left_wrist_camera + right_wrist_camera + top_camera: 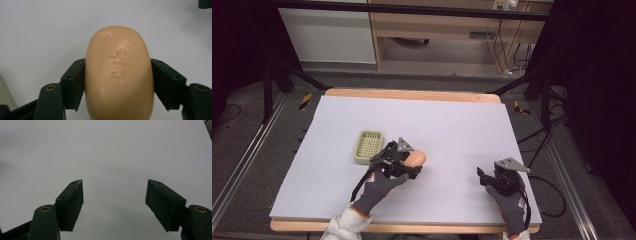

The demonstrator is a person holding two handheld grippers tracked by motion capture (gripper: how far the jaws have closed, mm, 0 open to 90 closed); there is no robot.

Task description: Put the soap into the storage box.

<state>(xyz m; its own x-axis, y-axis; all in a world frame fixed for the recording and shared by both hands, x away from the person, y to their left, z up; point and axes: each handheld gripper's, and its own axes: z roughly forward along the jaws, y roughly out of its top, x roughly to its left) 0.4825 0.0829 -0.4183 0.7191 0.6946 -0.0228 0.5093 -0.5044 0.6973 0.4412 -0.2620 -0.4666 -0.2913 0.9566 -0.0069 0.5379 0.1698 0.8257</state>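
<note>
Already secured: the left gripper [117, 85] clamps the soap bar [118, 75] just beside the green tray [368, 146] (placement there likely remains); the right gripper [115, 205] rests spread, holding nothing.

High cam looks down over my bench [452, 125]; left tool [117, 82] cam sits close, both catching the soap [118, 75].

The bar of soap [118, 75] is a warm peach-tan with characters stamped into its face, and the small basket [368, 146] is pale green with a fine grid pattern. Each hand-held gripper, left [404, 162] and right [116, 202], is black with brass-coloured rivets and a grey top plate. The bench [452, 125] is pale lavender-grey with a light wood edge, and the gloves are dark grey with orange cuffs.
</note>
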